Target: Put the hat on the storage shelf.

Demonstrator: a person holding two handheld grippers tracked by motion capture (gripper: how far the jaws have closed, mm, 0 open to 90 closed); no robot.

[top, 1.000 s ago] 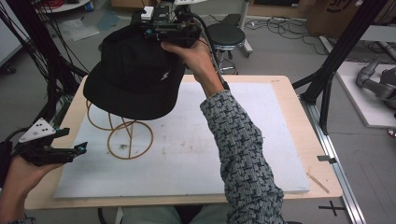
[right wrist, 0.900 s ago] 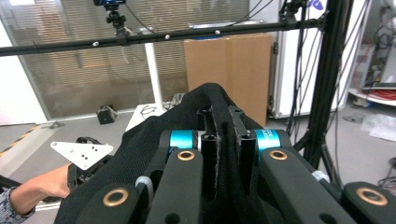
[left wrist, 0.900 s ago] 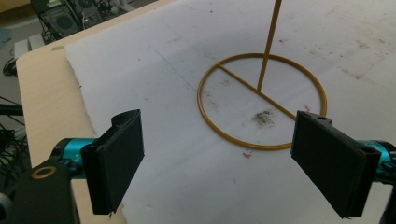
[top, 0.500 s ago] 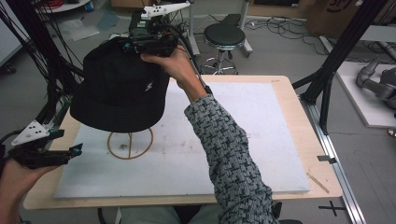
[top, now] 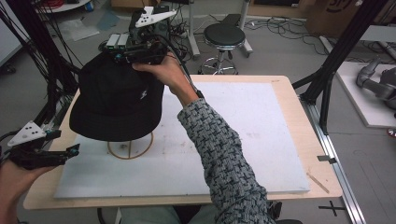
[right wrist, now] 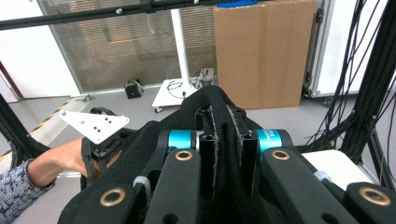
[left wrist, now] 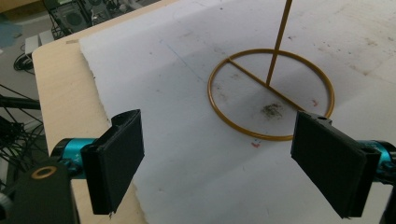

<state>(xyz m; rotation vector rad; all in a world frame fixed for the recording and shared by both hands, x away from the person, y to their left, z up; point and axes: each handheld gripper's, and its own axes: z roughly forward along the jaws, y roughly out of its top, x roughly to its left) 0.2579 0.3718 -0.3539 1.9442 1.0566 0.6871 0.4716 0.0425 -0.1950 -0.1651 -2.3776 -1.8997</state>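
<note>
The right gripper (top: 122, 55) is clamped on a fold of the black fabric bucket hat (top: 116, 100), which hangs over the gold wire hat stand (left wrist: 271, 93), hiding its upper part. Seating appears nearly complete; release is not yet done. The left gripper (top: 70, 151), jaws wide apart and empty, hovers beside the stand's base ring.

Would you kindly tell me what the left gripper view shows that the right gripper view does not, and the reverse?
The left gripper view alone shows the gold wire stand, its ring flat on the white board and its upright rod, beyond the open left gripper. The right gripper view alone shows the right gripper shut on a fold of the black hat, with a cardboard box behind. Both look along a pair of black jaws.
</note>
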